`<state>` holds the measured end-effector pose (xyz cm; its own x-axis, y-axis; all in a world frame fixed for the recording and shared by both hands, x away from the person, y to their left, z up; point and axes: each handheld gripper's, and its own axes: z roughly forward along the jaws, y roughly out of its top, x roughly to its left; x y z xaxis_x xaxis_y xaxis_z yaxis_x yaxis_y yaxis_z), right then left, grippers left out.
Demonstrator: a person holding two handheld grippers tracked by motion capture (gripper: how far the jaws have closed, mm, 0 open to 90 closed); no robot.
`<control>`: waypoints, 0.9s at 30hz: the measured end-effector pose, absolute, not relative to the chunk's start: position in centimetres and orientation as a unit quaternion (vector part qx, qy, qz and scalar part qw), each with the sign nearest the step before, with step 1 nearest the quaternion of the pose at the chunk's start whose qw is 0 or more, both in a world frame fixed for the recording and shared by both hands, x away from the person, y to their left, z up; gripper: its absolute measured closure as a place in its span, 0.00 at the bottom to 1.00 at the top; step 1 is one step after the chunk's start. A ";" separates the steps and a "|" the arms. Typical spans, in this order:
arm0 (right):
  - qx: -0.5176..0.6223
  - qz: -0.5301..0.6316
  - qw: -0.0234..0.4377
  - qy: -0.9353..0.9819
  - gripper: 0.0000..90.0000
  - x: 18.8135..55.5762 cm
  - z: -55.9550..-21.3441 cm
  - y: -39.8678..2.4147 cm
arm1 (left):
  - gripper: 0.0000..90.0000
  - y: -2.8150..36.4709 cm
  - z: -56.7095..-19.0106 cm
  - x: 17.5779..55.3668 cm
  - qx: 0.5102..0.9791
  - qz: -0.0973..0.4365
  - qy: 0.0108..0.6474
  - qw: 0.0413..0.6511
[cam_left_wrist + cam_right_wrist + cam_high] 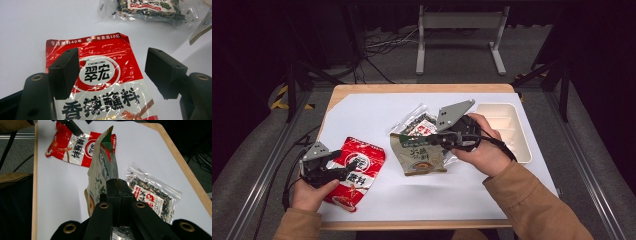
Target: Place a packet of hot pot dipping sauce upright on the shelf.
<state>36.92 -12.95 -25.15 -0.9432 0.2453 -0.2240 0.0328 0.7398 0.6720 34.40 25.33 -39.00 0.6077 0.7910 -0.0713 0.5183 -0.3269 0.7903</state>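
Note:
A red sauce packet (359,172) lies flat on the white sheet at the front left. My left gripper (343,169) hovers over its near end, open, with the packet (105,82) lying under the wide gap between the jaws (113,75). My right gripper (439,140) is shut on the edge of a green and beige pouch (421,156) at the table's middle. In the right gripper view the pouch (100,170) stands up on edge, lifted off the sheet, pinched between the closed jaws (119,192).
A clear packet of dark dried bits (416,121) lies just behind the pouch (152,195). A white compartment tray (524,145) sits at the right. The sheet covers a wooden table (412,88). The red packet (75,147) lies beyond the pouch.

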 end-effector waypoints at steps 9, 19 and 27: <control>0.092 0.364 0.167 0.912 1.00 37.4 -24.1 -14.3 | 0.32 25.3 -39.0 34.4 0.797 0.165 0.411 0.410; 0.106 0.373 0.188 0.902 1.00 37.9 -23.3 -15.9 | 0.32 25.4 -39.0 34.4 0.796 0.165 0.413 0.409; 0.126 0.377 0.205 0.895 1.00 38.7 -22.8 -17.7 | 0.32 25.5 -39.0 34.4 0.796 0.165 0.414 0.409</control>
<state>38.69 -17.70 -22.79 -0.8844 0.3792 -0.2721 0.0703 0.6846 0.7255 34.42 25.47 -39.03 0.6024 0.7945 -0.0761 0.5244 -0.3221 0.7882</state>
